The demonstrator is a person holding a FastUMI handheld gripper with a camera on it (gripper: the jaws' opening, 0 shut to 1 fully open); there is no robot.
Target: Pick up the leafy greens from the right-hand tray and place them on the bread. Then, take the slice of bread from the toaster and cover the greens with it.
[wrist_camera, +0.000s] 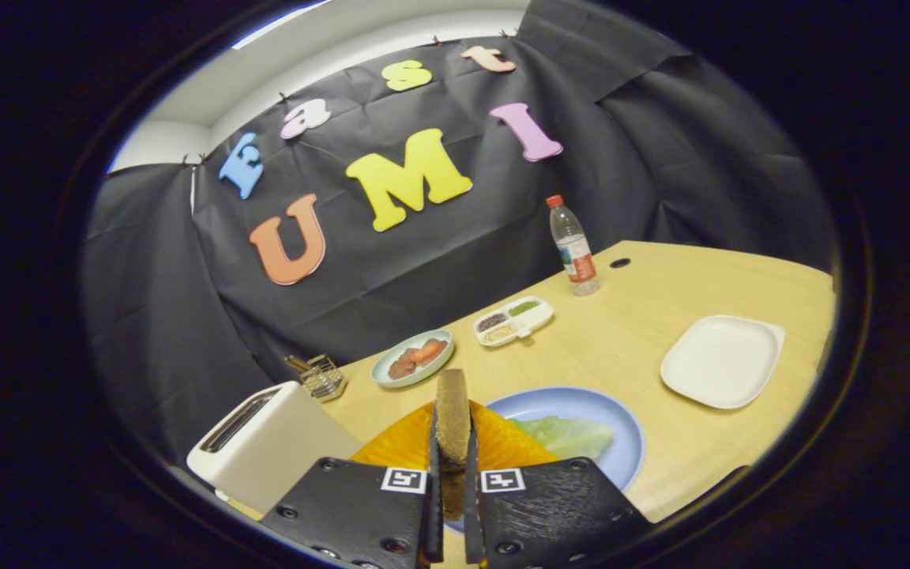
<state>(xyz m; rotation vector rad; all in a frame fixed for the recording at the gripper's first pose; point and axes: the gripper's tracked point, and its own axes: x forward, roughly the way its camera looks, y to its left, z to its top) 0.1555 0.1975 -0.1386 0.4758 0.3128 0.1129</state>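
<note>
My gripper (pixel 452 442) is shut on a brown slice of bread (pixel 452 419), which stands on edge between the two fingers. Below and just beyond the fingers lies a blue plate (pixel 621 442) with pale leafy greens (pixel 569 436) on it. An orange patch (pixel 400 446) lies under the held slice, beside the greens; what it is I cannot tell. The white toaster (pixel 265 442) stands to the left of the fingers, its slot facing up. Whether bread lies under the greens is hidden.
A white square tray (pixel 722 361) sits on the wooden table (pixel 637 340) to the right. Farther back are a small green plate with red and brown food (pixel 414 357), a white divided dish (pixel 513 321), a water bottle (pixel 573 246) and a wire rack (pixel 321 376).
</note>
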